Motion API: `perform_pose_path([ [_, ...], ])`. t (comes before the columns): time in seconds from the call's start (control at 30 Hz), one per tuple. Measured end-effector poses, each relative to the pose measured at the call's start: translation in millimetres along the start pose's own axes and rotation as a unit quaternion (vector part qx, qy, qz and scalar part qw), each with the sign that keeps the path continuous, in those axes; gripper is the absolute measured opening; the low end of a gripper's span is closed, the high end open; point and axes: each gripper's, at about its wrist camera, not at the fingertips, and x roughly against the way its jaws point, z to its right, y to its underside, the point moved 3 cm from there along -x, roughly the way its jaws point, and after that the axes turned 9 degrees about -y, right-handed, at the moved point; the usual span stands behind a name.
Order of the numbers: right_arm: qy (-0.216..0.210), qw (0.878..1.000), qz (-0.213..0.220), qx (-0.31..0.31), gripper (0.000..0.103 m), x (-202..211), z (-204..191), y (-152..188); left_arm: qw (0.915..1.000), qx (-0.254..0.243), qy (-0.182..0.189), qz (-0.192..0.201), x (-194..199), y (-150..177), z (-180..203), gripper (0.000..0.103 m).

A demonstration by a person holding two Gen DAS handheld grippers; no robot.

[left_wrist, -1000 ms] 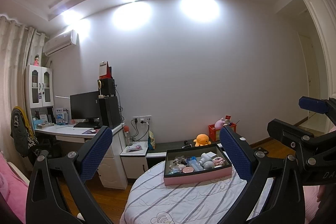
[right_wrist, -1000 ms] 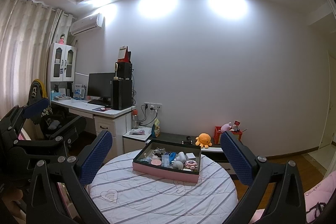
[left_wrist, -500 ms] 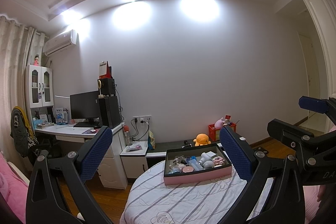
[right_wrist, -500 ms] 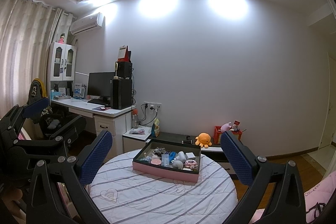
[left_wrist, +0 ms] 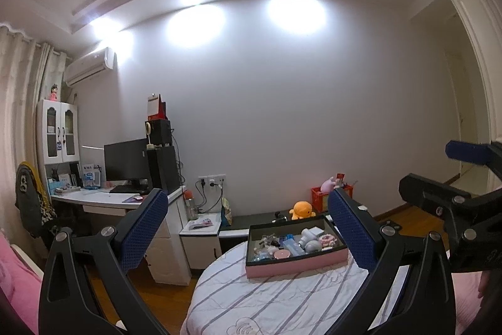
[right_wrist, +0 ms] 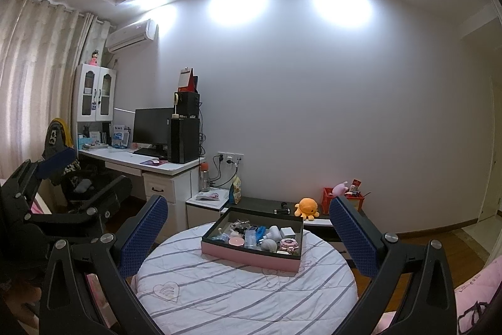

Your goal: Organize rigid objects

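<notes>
Both tongs are held high and level, well back from the table (right_wrist: pixel 219 288), seemingly to survey it before reaching. The left tongs (left_wrist: pixel 248 228) and right tongs (right_wrist: pixel 249 233) are spread wide, empty. The box (right_wrist: pixel 248 256) lies ahead between the pads, far off. Its small contents (right_wrist: pixel 266 237) are too tiny to identify.

Each claw is built from matte black angular arms with triangular cut-outs, joined by round silver screws. The left claw (left_wrist: pixel 248 228) and right claw (right_wrist: pixel 248 234) both carry two flat fingers (left_wrist: pixel 141 228) faced with dark blue, finely dimpled rubber pads (right_wrist: pixel 351 234). Faint pale lettering marks one black frame.
</notes>
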Motion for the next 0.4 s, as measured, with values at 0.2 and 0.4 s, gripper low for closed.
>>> perform_pose_path([
  [0.2, -0.001, 1.000, -0.002, 0.000, 0.103, -1.4, -1.6, 1.3, 1.0000, 0.002, 0.002, -0.003, -1.2, 0.1, -2.2, 0.103],
  [0.4, -0.001, 1.000, 0.001, 0.000, 0.103, 0.5, 0.4, 1.0, 1.0000, 0.002, 0.002, -0.002, -1.7, 0.7, -0.5, 0.103],
])
